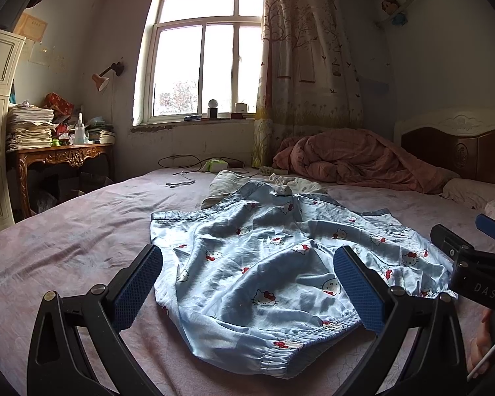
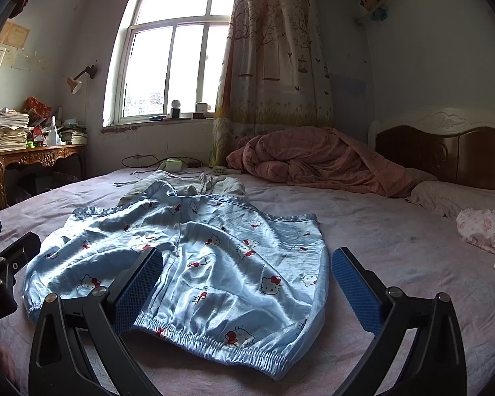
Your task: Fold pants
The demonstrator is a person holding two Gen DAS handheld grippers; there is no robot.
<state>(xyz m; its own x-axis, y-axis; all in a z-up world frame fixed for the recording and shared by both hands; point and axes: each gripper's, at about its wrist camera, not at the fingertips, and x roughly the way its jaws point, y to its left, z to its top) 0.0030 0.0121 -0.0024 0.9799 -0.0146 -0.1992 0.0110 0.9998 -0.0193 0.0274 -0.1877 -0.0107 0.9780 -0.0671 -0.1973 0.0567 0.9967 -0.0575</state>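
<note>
Daylight from the window [image 1: 201, 66] only, panes blown out white, room around it dim. Walls and corners dark, black vignette at frame edges. Strong fisheye bend on the window frame and headboard [image 2: 445, 145]. Soft sheen and shallow shadows on the pants [image 1: 280, 264]. Focus decent, no motion blur.

Black tool [image 1: 247, 283], blue mesh pads [image 1: 138, 285], silver screws [image 1: 50, 295]

The pants [image 1: 274, 264] are showing light blue with red-bowed white cat faces. The bed sheet [image 1: 66, 237] is looking pale pink, the quilt [image 2: 320, 158] dusty rose.
</note>
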